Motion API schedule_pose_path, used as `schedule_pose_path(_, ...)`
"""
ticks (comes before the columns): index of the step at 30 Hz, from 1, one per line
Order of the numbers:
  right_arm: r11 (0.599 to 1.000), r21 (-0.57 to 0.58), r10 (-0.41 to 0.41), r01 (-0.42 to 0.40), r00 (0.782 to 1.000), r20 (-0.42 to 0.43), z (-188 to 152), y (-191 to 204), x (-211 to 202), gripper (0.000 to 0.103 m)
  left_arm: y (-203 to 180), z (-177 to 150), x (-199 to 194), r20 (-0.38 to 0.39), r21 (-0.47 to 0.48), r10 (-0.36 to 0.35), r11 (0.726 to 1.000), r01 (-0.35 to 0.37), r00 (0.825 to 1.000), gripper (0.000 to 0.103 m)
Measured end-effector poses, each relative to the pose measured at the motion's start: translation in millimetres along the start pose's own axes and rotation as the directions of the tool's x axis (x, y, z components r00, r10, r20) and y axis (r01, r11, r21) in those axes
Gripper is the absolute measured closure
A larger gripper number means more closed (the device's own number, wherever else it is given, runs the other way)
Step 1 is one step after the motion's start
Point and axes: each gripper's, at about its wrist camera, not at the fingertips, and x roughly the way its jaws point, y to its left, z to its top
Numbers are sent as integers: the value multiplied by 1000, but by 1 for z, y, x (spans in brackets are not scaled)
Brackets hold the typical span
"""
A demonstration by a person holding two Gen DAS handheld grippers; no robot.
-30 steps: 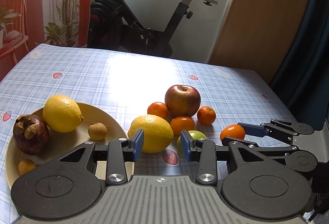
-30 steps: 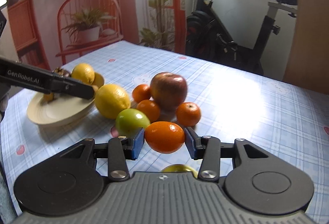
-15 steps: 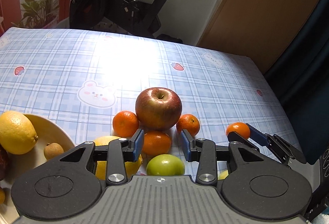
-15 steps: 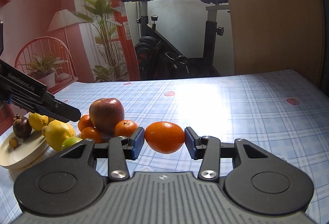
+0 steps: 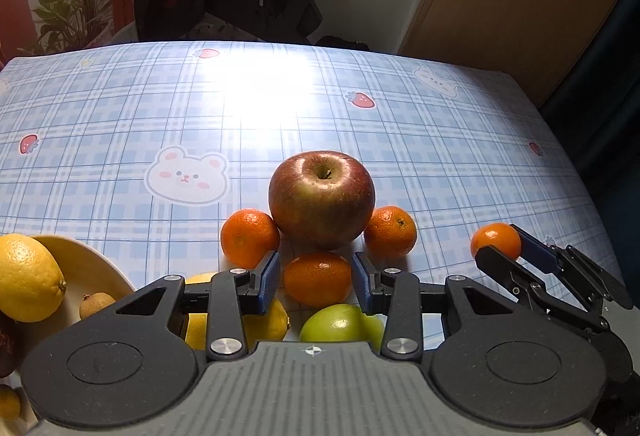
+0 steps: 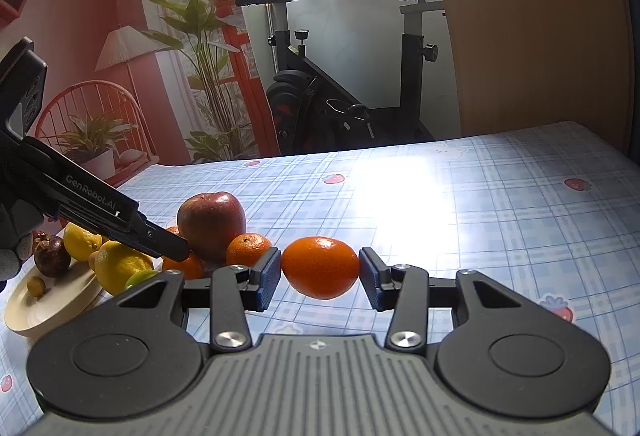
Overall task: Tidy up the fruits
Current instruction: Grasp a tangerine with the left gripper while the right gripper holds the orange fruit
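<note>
Tongs, left [image 5: 316,272]: narrow gap, gripping nothing; pads flank table mandarin [image 5: 318,282], sliver of space each side.
Tongs, right [image 6: 320,272]: clamped on held mandarin [image 6: 320,267], lifted clear of cloth [image 5: 280,108], off to right of left tongs.
Apple [image 5: 322,198]: just past left tips, upright, stem up.
Side mandarins [image 5: 250,236]: one each side of apple, touching it.
Green fruit [image 5: 340,322]: under left tongs, near side of table mandarin.
Lemon [image 5: 260,320]: under left finger, beside green fruit.
Plate [image 5: 92,272]: left of left tongs, carrying second lemon [image 5: 28,278] and small brown fruit [image 5: 96,306].
</note>
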Motion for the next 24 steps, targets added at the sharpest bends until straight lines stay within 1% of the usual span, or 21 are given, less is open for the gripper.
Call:
schedule_pose_path(1, 1000, 1, 0, 0, 1000, -1, 0, 0, 0, 57, -1, -1, 2, -3, 7, 2, 1000, -2, 1000, 61)
schedule_pose_path(3, 1000, 3, 3, -3, 1000, -2, 1, -1, 0, 57, -5, -1, 5, -9, 20, 0, 1000, 0, 1000, 57)
schedule_pose_path(6, 1000, 3, 4, -4, 1000, -2, 1, -1, 1, 57, -11, -2, 8, -7, 46, 11, 999, -11, 1000, 55)
schedule_pose_path(10, 1000, 4, 4, -4, 1000, -2, 1, -1, 1, 57, -15, -3, 10, 2, 74, 32, 997, -32, 999, 55)
schedule_pose_path(17, 1000, 11, 8, -8, 1000, -1, 0, -2, 0, 57, -29, -5, 17, -2, 157, 79, 985, -78, 997, 55)
schedule_pose_path(19, 1000, 13, 8, -8, 1000, -1, 0, -2, 0, 57, -31, -6, 18, -4, 174, 93, 981, -91, 996, 59)
schedule_pose_path(24, 1000, 19, 12, -12, 1000, 1, 1, -4, 0, 57, -26, -11, 13, -1, 139, 62, 988, -61, 998, 60)
